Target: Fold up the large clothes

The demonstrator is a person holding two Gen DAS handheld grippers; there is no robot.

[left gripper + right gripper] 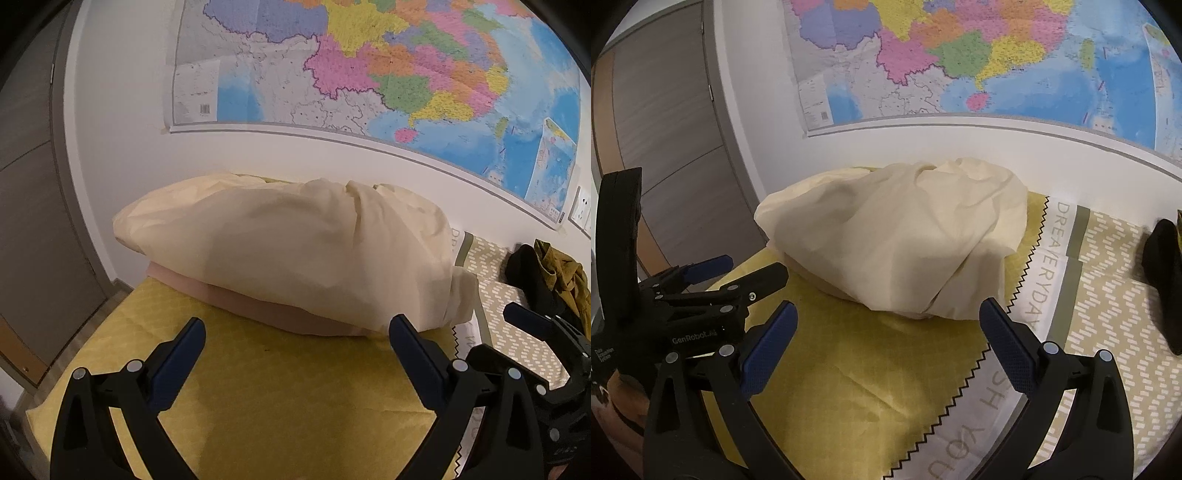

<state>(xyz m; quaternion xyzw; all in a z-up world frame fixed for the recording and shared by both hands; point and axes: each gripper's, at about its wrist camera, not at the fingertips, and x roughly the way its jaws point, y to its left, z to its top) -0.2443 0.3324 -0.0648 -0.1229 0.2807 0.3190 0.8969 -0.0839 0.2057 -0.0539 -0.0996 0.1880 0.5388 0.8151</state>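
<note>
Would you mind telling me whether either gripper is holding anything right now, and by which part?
Nothing is held. The left gripper and right gripper are both open, short of the cream garment.

Yellow-patterned bed (258, 387) under a cream bundle (288, 251), dark clothes (546, 277) at its right.

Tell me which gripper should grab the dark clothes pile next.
Right, probably. The right gripper is open, and the crumpled black and olive clothes pile lies on its side; the left gripper faces the cream cloth bundle.
</note>
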